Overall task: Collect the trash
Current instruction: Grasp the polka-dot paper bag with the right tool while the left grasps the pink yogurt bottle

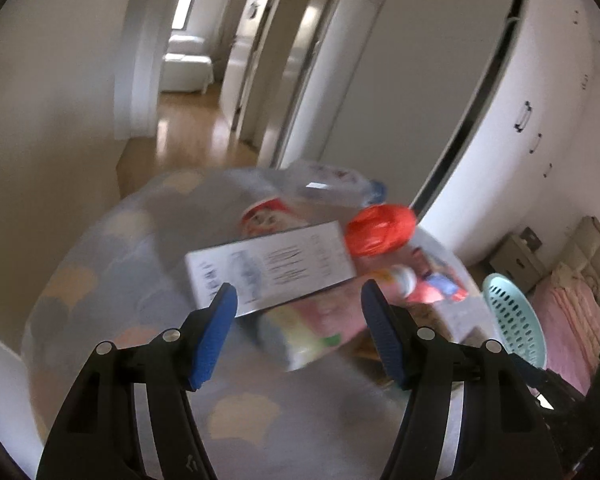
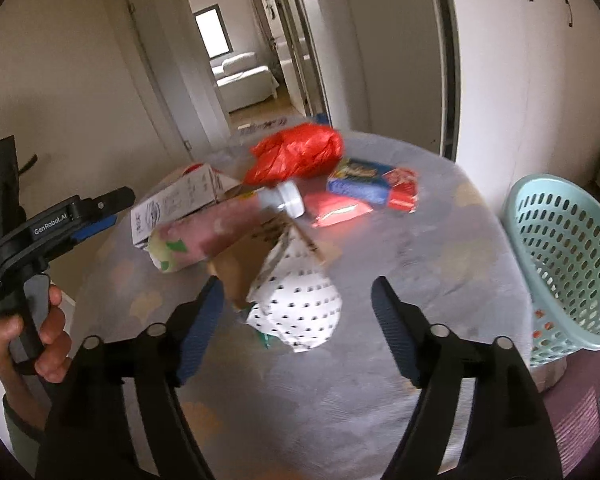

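Fingers on the left gripper [image 1: 296, 296] are standing spread with nothing pinched, hovering short of the white carton [image 1: 268, 266]. Right gripper [image 2: 298, 292] fingers are spread wider, also empty, hanging above the dotted white paper [image 2: 296, 304]. Trash is lying piled on the grey-covered table [image 2: 400, 260]: red plastic bag [image 2: 296, 152], pink-wrapped bottle [image 2: 220, 228], blue and red snack packets [image 2: 372, 188]. The mint basket [image 2: 564, 256] is sitting at the table's right edge, probably the drop target. Both views are smearing, so exact gaps are unclear. To do this well: be settling each gripper over one item, straddling the carton's narrow side, closing only once both pads are flanking it, avoiding neighbours.
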